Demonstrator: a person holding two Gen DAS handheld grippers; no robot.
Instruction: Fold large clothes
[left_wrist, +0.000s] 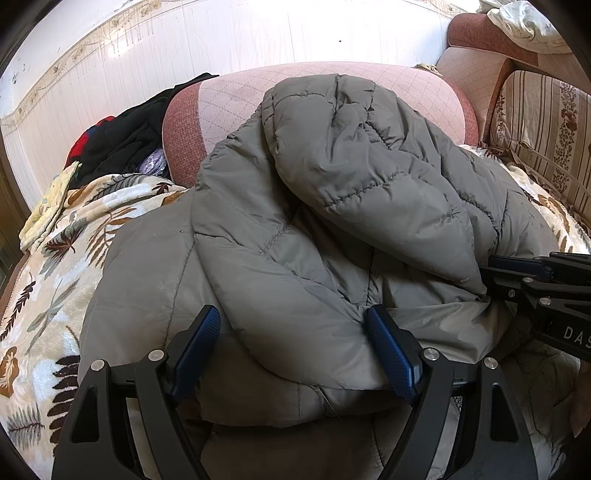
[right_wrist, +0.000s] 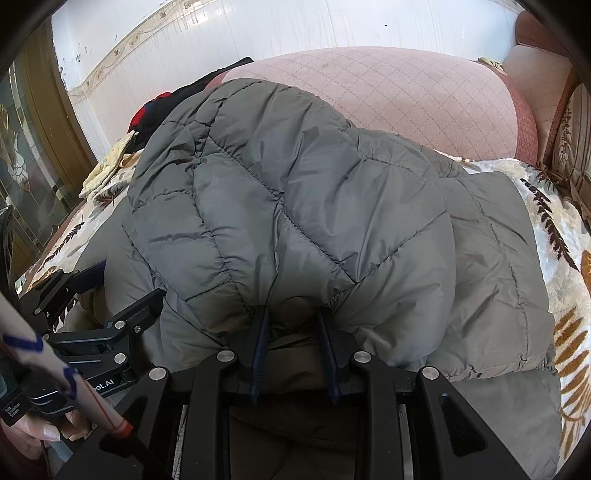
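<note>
Right gripper (right_wrist: 293, 325): jaws narrow, pinched on a bunched fold of the grey quilted jacket (right_wrist: 314, 206) at its near hem. Left gripper (left_wrist: 293, 332): jaws wide, pads either side of a puffy layer of the jacket; whether they press it cannot be told.

Jacket lies heaped on the leaf-print blanket (left_wrist: 55, 266) over the sofa seat, upper part leaning against the pink backrest cushion (right_wrist: 406, 92).

Judged step: mid-fold, near edge gathered. The next move likely calls for both grippers to lift together and carry the edge over evenly; slick padded fabric may slip.

Containers: none in view. Far left, loose dark clothes (left_wrist: 125, 136) piled beside the cushion.
</note>
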